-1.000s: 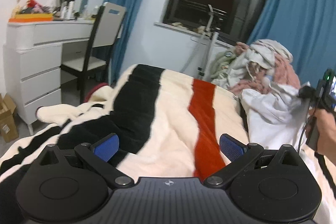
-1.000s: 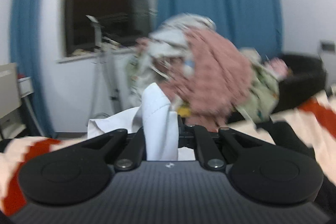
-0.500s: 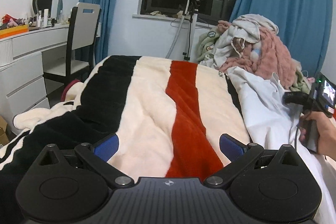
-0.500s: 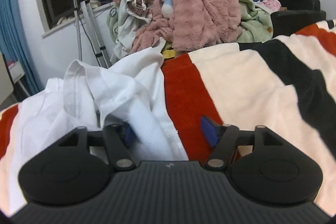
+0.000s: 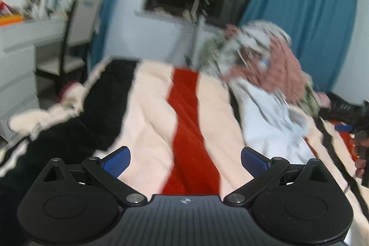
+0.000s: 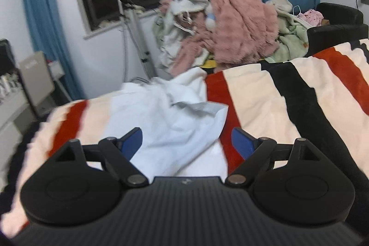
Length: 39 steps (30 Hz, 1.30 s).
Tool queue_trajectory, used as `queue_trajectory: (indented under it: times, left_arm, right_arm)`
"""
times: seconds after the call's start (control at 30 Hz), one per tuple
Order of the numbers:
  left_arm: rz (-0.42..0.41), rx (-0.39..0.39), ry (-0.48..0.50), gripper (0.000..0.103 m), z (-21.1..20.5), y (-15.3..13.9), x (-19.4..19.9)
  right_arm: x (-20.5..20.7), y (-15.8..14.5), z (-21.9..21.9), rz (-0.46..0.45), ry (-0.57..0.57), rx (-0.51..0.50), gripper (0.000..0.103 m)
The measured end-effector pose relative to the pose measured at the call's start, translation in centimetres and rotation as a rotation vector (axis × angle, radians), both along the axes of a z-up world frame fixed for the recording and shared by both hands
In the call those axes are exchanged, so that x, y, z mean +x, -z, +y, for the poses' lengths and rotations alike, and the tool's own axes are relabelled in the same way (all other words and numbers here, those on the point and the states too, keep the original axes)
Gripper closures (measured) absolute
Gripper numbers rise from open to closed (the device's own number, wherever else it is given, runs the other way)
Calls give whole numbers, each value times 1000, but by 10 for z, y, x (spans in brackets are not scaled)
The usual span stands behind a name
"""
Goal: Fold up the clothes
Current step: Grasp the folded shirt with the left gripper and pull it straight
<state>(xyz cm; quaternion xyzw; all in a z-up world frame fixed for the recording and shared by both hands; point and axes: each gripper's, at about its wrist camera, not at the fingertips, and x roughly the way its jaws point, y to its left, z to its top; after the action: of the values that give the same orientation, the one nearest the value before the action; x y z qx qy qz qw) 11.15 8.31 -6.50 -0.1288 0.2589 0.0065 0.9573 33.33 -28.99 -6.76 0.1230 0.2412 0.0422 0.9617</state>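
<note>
**White garment lies loose on the bed, both grippers empty**

The white garment (image 6: 170, 121) lies crumpled on the striped blanket (image 6: 265, 93), in the centre of the right wrist view and at the right of the left wrist view (image 5: 269, 128). The right gripper (image 6: 186, 141) hovers over its near edge, jaws spread and holding nothing; the left gripper (image 5: 184, 159) is likewise spread and empty, over the red stripe.

To do this step well, I judge each gripper should pinch one single-layer edge or corner and draw the cloth flat before folding.

Collar, sleeves and hems cannot be made out among the wrinkles. The left wrist view is motion-blurred. The clothes pile (image 6: 230, 22) behind hides the bed's far end.
</note>
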Motion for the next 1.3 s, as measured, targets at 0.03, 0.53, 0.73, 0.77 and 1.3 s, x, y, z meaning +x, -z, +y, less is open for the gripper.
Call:
queue_trajectory:
  times: [0.03,0.53,0.73,0.77,1.3]
  left_arm:
    - [13,-17,6,0,0,0,-3]
    - [260,-299,165,28,5,27,-31]
    - [371,-307,161,51,-3,45,-39]
    - [379,-300,154,55,-5,47,-40]
    - [372,-114,140,100,-36,38,-54]
  right_arm:
    - [-21,-6,2,1,-15,4,17]
    - [-205,6,-11,82,-49,228,17]
    - [-207,15,-24,108,-26,312,17]
    - [-207,16,-25,115,-26,321,17]
    - [-212,19,-36,132,-29,406,17]
